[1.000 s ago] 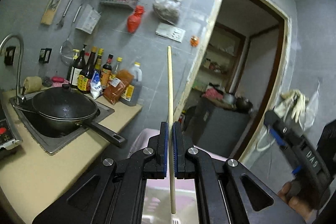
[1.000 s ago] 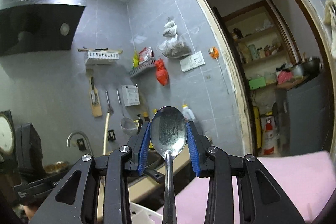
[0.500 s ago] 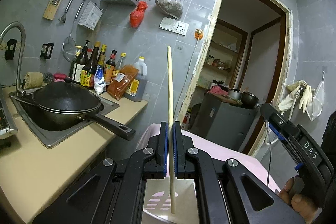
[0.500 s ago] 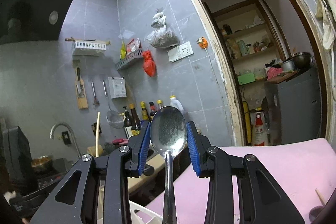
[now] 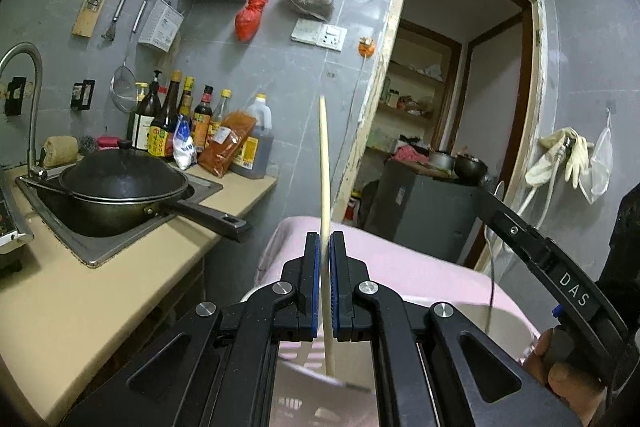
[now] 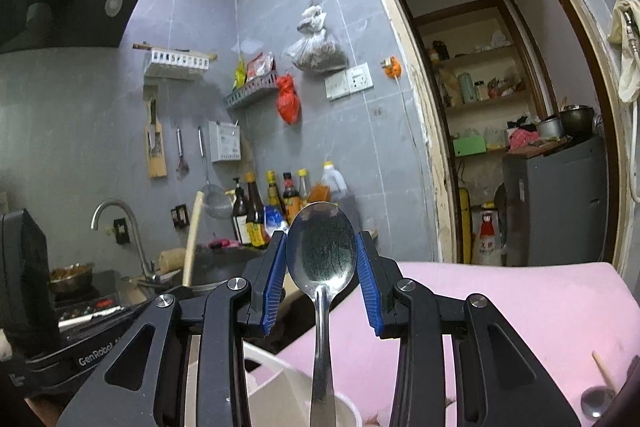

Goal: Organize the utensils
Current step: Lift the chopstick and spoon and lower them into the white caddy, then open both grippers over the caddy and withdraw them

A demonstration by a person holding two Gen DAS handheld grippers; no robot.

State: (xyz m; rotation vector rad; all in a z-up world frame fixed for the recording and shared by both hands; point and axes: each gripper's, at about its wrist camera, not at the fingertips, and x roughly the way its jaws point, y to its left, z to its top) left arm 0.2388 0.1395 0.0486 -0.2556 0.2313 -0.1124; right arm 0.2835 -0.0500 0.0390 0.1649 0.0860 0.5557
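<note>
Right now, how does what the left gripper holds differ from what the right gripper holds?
The left gripper clamps a thin, pale wooden chopstick; the right gripper holds a shiny metal spoon. The chopstick is a plain straight stick; the spoon ends in a broad oval bowl. Both point upward, lower ends over a white container.

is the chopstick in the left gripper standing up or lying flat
Standing up. The chopstick runs nearly vertical, leaning slightly, pinched between the blue pads of the left hand-held gripper, its top end well above them.
</note>
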